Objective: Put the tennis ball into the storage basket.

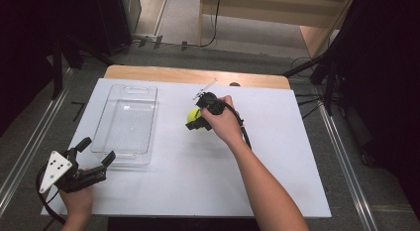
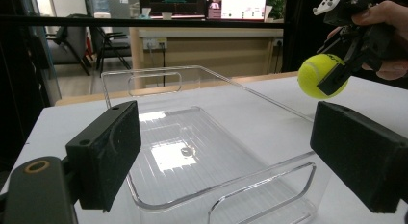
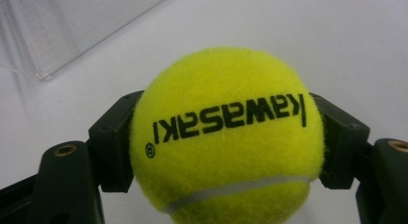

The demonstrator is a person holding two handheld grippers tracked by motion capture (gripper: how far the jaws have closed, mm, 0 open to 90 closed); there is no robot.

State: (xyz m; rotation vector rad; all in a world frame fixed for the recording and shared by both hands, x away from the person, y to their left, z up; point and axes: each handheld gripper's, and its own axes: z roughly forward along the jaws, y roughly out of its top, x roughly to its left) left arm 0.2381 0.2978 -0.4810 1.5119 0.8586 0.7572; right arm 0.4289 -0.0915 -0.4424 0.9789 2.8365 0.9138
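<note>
Right gripper (image 1: 197,118) clamps tennis ball (image 1: 193,115), right of clear tray (image 1: 126,123); left gripper (image 1: 96,152) wide open, empty, at tray's near end.

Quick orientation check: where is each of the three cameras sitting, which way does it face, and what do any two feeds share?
High view: above the person's side, looking forward and down on the white table; both forearms, left gripper, right gripper.
Left gripper view: on the left gripper, looking along its open jaws over the clear plastic tray toward the right gripper.
Right gripper view: on the right gripper, facing down at the table; jaws clamp the yellow-green tennis ball.
Shared: all three show the ball and tray.
</note>
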